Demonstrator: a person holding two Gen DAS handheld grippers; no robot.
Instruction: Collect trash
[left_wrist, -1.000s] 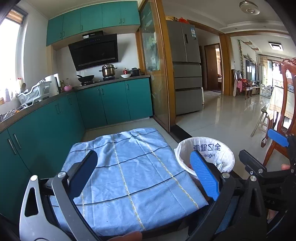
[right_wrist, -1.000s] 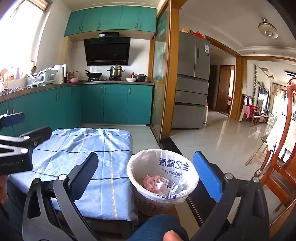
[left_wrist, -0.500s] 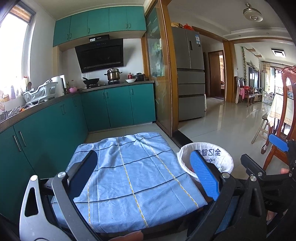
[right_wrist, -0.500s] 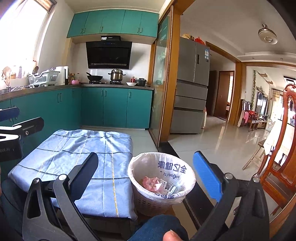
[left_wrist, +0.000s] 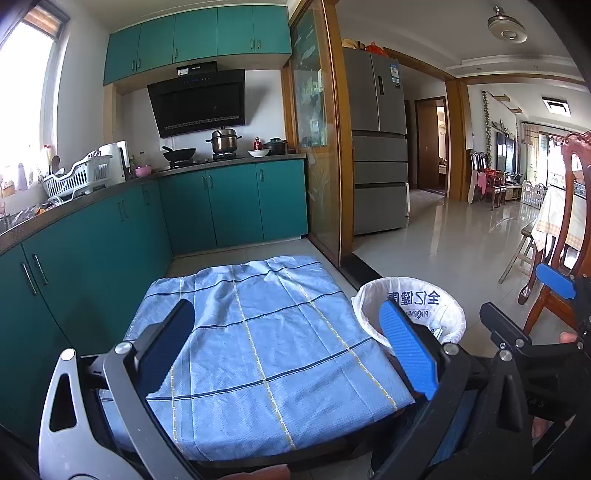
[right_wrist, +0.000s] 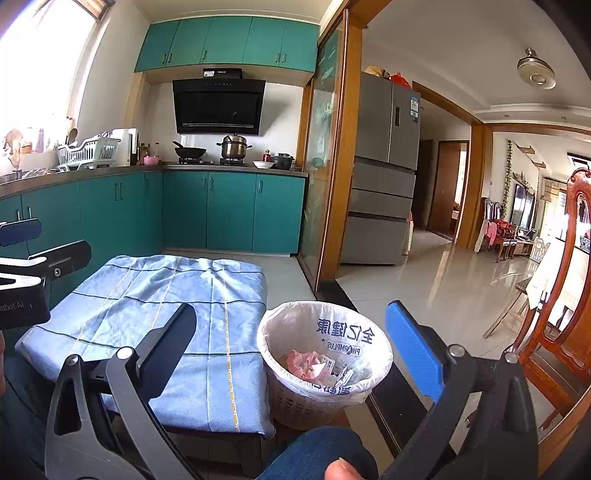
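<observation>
**White-lined bin lies just right of the cloth, nearer the right gripper**

White plastic lines a pale woven waste basket (right_wrist: 325, 369), which is set on the floor just beside the right edge of a low table draped in a blue checked cloth (right_wrist: 166, 314). Crumpled pink and white wrappers (right_wrist: 314, 365) are seen lying inside the basket, below the rim. No loose trash can be made out on the cloth, which is shown bare in both views.

From the right gripper (right_wrist: 295, 347), the basket is found almost straight ahead and below, framed between the spread fingers; nothing is held between them. The left gripper (left_wrist: 288, 343) is likewise held wide apart and empty, poised over the near part of the cloth, with the basket (left_wrist: 410, 310) off to its right, partly hidden behind its blue pad. The right gripper is therefore judged the nearer to the basket.

The basket is round, so no long axis is offered. Its liner is thin and slack, folded over the rim and printed in blue. The cloth is soft, lightly creased at its far edge, crossed by dark blue and yellow lines.
</observation>
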